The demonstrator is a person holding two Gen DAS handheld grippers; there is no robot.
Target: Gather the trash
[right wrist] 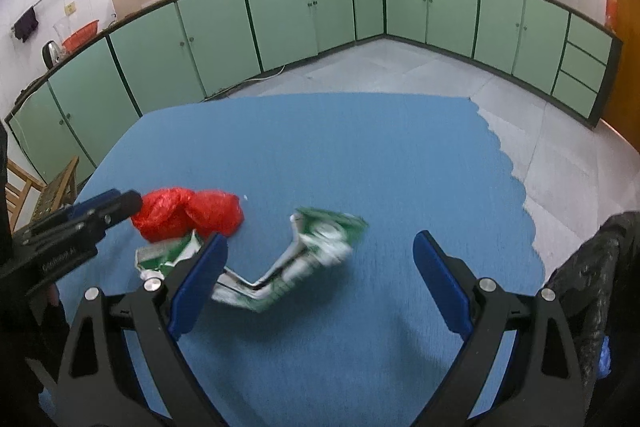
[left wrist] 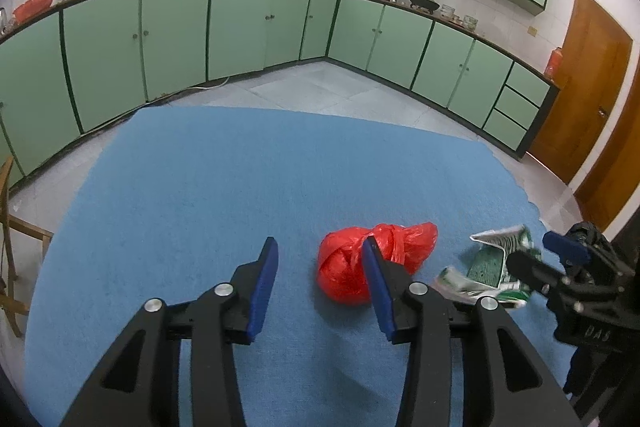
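Note:
A knotted red plastic bag [left wrist: 344,279] [right wrist: 188,213] lies on the blue cloth table [left wrist: 200,187] [right wrist: 380,155]. My left gripper [left wrist: 320,241] [right wrist: 116,203] hovers open just above it; its right finger crosses in front of the bag, and the pads do not press on it. A crumpled green-and-white wrapper [left wrist: 486,265] [right wrist: 316,251] lies to the right of the bag and looks blurred. My right gripper [right wrist: 320,238] [left wrist: 544,255] stands wide open around the wrapper's right part, and its left finger covers the wrapper's middle.
A dark crinkled plastic bag [right wrist: 592,267] hangs at the table's right edge. A wooden chair [right wrist: 52,187] [left wrist: 8,227] stands left of the table. Green floor cabinets [left wrist: 240,27] ring the tiled floor, with a wooden door [left wrist: 580,87] at right.

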